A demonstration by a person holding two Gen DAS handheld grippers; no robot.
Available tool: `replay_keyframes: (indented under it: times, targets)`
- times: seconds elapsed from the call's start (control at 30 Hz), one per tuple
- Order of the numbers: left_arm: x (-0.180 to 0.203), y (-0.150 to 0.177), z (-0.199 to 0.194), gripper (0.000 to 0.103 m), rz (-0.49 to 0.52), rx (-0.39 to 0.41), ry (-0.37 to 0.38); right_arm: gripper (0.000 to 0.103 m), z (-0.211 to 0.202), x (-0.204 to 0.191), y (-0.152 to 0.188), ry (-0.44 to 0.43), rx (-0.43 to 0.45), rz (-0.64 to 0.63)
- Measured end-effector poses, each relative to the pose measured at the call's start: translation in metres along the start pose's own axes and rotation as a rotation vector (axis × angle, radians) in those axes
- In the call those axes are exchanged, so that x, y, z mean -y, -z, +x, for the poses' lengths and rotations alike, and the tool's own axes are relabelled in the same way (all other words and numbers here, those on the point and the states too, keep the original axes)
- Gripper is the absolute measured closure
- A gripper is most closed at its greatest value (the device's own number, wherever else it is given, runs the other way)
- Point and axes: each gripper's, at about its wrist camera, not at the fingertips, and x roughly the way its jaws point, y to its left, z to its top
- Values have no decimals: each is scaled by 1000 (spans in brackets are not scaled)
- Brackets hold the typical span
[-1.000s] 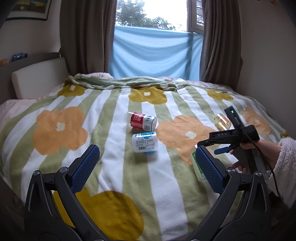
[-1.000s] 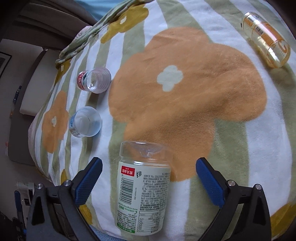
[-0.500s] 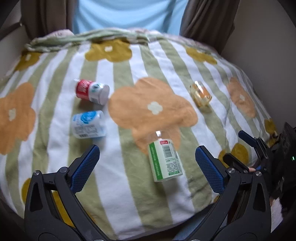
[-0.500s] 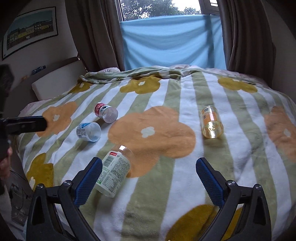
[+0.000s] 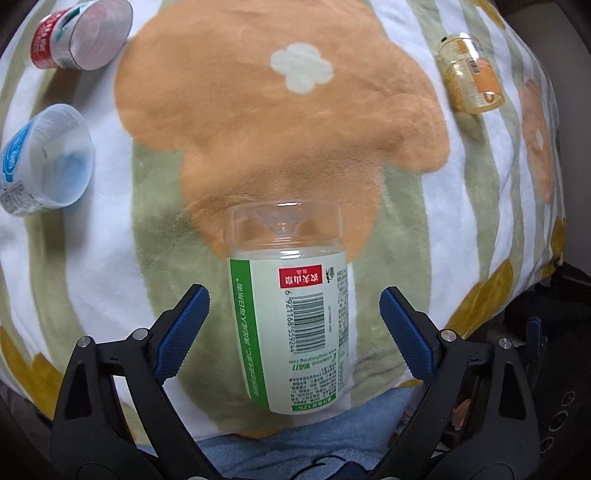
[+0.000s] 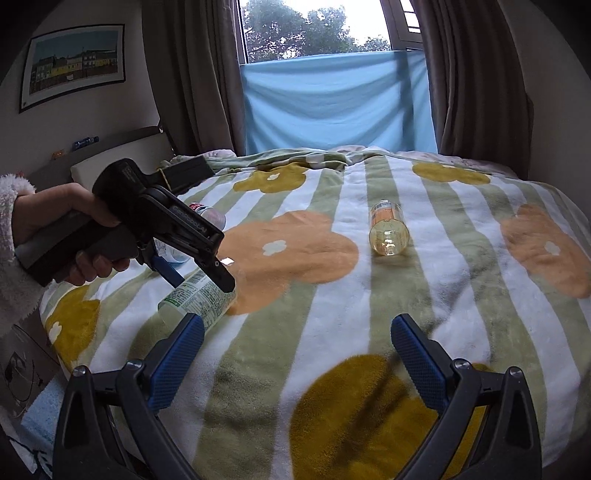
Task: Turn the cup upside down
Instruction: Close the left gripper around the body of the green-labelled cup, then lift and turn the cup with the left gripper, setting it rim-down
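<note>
A clear plastic cup with a green and white label (image 5: 295,317) lies on its side near the blanket's front edge, its clear base pointing away. My left gripper (image 5: 293,317) is open, its blue pads on either side of the cup and apart from it. In the right wrist view the left gripper (image 6: 201,275) hangs over the same cup (image 6: 195,299). My right gripper (image 6: 295,354) is open and empty above the blanket, to the right of the cup.
On the flowered blanket (image 5: 280,122) lie a red-labelled cup (image 5: 79,35), a blue-labelled cup (image 5: 44,158) and an amber cup (image 5: 471,74), also in the right wrist view (image 6: 388,232). The bed's front edge lies just below the green cup. A window, curtains and headboard stand behind.
My left gripper has come down and forward until its open jaws straddle the green-labelled cup. My right gripper has drawn back and to the right, away from that cup.
</note>
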Motion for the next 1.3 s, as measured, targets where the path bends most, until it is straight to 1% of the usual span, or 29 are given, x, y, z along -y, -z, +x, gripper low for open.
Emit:
replay_keyframes:
  times: [0.07, 0.13, 0.17, 0.23, 0.4, 0.47, 0.5, 0.57, 0.63, 0.67, 0.7, 0.77, 0.8, 0.83, 0.87, 0.9, 0.97, 1.07, 1.2, 1.3]
  targets:
    - [0, -2, 8, 16, -13, -23, -11, 2, -1, 5, 3, -12, 4, 18]
    - [0, -4, 14, 26, -29, -37, -5, 2, -1, 7, 6, -12, -2, 20]
    - [0, -5, 16, 30, -34, -41, -3, 2, 0, 9, 7, -7, -9, 18]
    - [1, -5, 20, 44, -38, -46, 8, 2, 0, 12, 11, 0, -21, 23]
    - [4, 1, 18, 44, -47, -9, 43, 2, -3, 22, 18, -8, -28, 68]
    - [5, 8, 11, 44, -58, 34, 55, 2, -4, 24, 17, -8, -25, 77]
    - [7, 12, 5, 44, -57, 73, 63, 2, -6, 24, 17, -8, -22, 79]
    - [13, 22, -11, 44, -37, 204, 71, 2, -8, 24, 16, -9, -17, 81]
    - [18, 38, -29, 44, -3, 398, 89, 2, -8, 24, 16, -16, -12, 87]
    - [20, 46, -37, 44, 12, 495, 79, 2, -9, 23, 17, -14, -11, 88]
    - [19, 53, -42, 44, 14, 579, 51, 2, -9, 23, 17, -11, -12, 84]
    - [8, 61, -54, 44, 14, 745, 33, 2, -9, 21, 19, -7, -13, 77]
    - [2, 63, -54, 44, 4, 811, 14, 2, -8, 20, 20, -10, -16, 80]
    - [0, 70, -50, 44, -12, 857, -2, 2, -8, 19, 22, -15, -20, 85]
    - [-8, 69, -50, 44, -29, 883, -3, 2, -8, 17, 23, -19, -24, 90]
    - [-11, 69, -44, 44, -46, 890, 6, 2, -8, 16, 24, -22, -26, 94]
    - [-20, 56, -29, 44, -80, 882, 33, 2, -9, 13, 27, -22, -30, 97]
    - [-30, 59, -20, 44, -110, 913, 61, 2, -10, 12, 30, -17, -33, 105]
    - [-28, 58, -17, 44, -92, 901, 53, 2, -11, 16, 32, -18, -33, 128]
    - [-27, 65, -17, 44, -72, 888, 44, 2, -9, 18, 32, -30, -33, 150]
